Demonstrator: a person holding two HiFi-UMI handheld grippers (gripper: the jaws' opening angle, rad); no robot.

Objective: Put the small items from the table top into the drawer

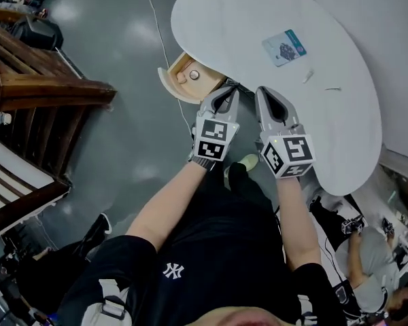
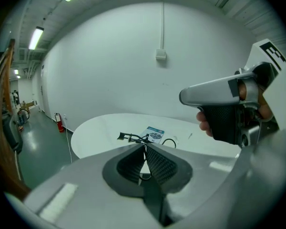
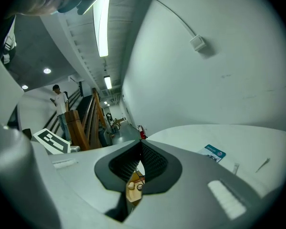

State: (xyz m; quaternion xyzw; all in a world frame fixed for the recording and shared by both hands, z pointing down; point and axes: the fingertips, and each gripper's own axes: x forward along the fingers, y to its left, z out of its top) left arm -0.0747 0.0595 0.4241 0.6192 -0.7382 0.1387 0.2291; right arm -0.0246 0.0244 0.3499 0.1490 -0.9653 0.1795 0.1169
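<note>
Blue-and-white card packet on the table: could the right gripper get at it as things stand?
Probably yes. The card packet lies alone on bare table ahead of the right gripper, nothing between them. Its jaws are together and empty, so they must open first.

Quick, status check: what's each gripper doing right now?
Left gripper: jaws shut on a thin black wiry item.
Right gripper: jaws shut, nothing between them.

Open drawer (image 1: 171, 85) juts from the white table (image 1: 224, 12) edge, clear from above; left gripper (image 1: 232, 90) and right gripper (image 1: 262, 92) crowd just beside it, tabletop broad around a packet (image 1: 284, 47)
</note>
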